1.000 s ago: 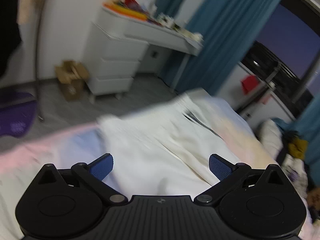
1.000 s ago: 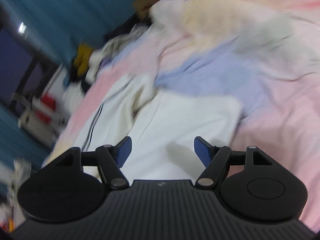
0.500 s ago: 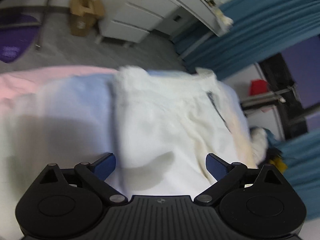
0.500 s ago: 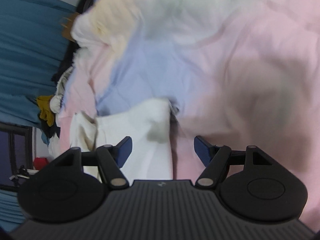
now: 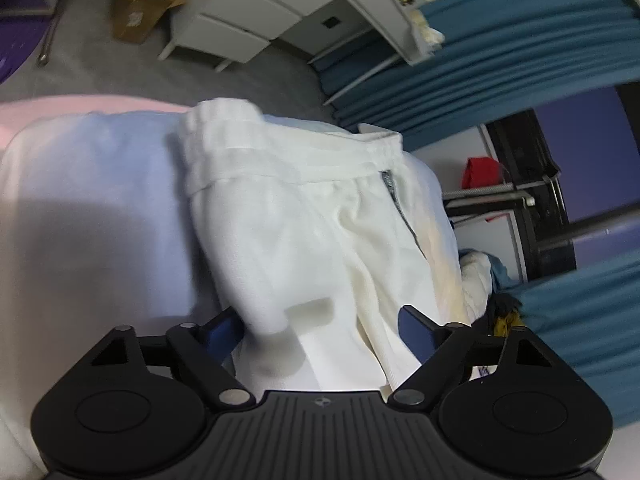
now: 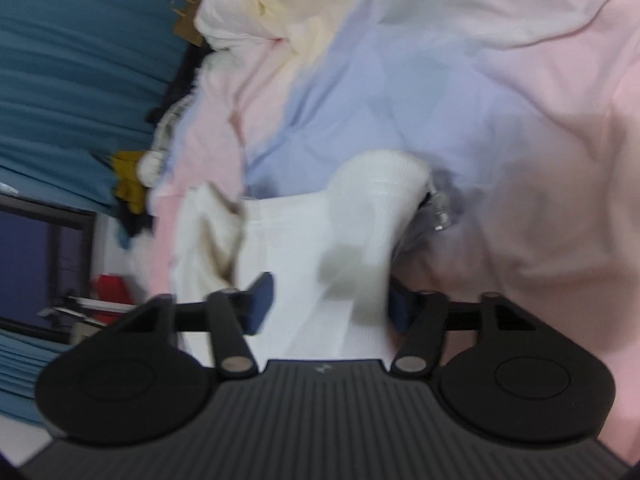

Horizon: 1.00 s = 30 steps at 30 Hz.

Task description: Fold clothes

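Observation:
White trousers (image 5: 304, 216) lie on the pastel pink and blue bedsheet (image 5: 92, 208), waistband (image 5: 280, 152) at the far end near the bed's edge, a dark zip pocket on the right. My left gripper (image 5: 322, 326) is open, its fingers either side of a raised fold of the white cloth. In the right wrist view the same trousers (image 6: 320, 240) show a bulging hem end (image 6: 384, 176). My right gripper (image 6: 330, 304) is open with the cloth between its blue pads (image 6: 260, 300).
A white drawer desk (image 5: 248, 12) and a cardboard box (image 5: 140, 4) stand on the grey floor beyond the bed. Blue curtains (image 5: 500, 40) hang to the right. A heap of cream and white clothes (image 6: 272, 12) lies further up the bed, near a clutter pile (image 6: 128, 184).
Both grippers have dropped down and moved in over the trousers. The white cloth now sits between the fingers of each. Both stay open.

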Each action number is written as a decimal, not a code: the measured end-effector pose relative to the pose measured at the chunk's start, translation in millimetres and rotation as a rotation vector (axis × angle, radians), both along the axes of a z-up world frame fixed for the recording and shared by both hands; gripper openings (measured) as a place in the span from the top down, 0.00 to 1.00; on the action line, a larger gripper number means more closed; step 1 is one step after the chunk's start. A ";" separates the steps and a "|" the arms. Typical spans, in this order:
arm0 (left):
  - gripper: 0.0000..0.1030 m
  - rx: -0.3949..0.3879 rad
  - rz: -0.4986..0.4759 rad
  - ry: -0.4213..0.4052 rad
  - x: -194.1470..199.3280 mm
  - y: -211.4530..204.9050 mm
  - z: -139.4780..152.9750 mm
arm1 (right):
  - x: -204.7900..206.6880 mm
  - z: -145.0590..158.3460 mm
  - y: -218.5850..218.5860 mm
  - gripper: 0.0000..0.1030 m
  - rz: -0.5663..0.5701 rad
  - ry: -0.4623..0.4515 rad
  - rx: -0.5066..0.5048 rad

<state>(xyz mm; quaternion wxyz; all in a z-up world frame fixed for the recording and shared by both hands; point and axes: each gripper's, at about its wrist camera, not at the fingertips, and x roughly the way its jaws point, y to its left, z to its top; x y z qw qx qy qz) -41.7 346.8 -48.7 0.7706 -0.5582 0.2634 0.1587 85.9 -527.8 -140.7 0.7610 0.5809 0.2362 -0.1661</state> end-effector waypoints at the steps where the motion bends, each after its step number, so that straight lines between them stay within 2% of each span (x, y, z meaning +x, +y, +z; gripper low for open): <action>1: 0.22 0.001 0.000 0.004 -0.3 0.4 -0.5 | -0.3 2.8 0.8 0.79 0.002 -0.008 -0.015; 3: 0.35 0.025 -0.015 0.022 1.4 -2.2 -0.1 | -0.9 8.3 2.5 0.85 0.006 -0.024 -0.044; 5: 0.43 0.056 -0.031 0.043 5.5 -4.7 -1.0 | -1.4 13.9 4.1 0.87 0.010 -0.040 -0.074; 7: 0.53 0.051 -0.032 0.053 6.3 -3.0 -5.7 | -2.0 19.4 5.8 0.88 0.015 -0.056 -0.104; 9: 0.73 0.048 -0.024 0.070 4.0 -0.6 -7.9 | -2.6 25.0 7.4 0.88 0.019 -0.072 -0.133; 10: 0.75 0.044 -0.019 0.071 3.2 0.2 -8.6 | -2.9 27.8 8.2 0.88 0.021 -0.080 -0.148; 12: 0.87 0.030 -0.009 0.051 -1.1 2.0 -8.6 | -5.9 31.7 10.1 0.89 0.020 -0.090 -0.162; 15: 0.90 0.030 0.022 0.002 -14.5 1.3 0.9 | -11.5 33.9 10.0 0.90 0.009 -0.082 -0.171; 18: 0.91 0.046 0.017 -0.085 -35.2 -2.7 23.8 | -24.2 37.2 5.9 0.91 -0.019 -0.099 -0.158; 21: 0.92 0.057 -0.011 -0.187 -59.1 0.2 51.3 | -46.0 49.9 0.7 0.91 -0.053 -0.164 -0.129; 25: 0.91 0.023 -0.065 -0.250 -64.2 17.4 78.0 | -67.1 86.6 -0.6 0.91 -0.072 -0.255 -0.184; 28: 0.91 0.022 -0.094 -0.246 -40.8 23.4 91.3 | -52.3 111.3 -3.8 0.91 -0.056 -0.274 -0.237; 30: 0.91 0.019 -0.102 -0.236 -16.3 26.2 96.6 | -24.8 123.5 -3.4 0.91 -0.037 -0.250 -0.256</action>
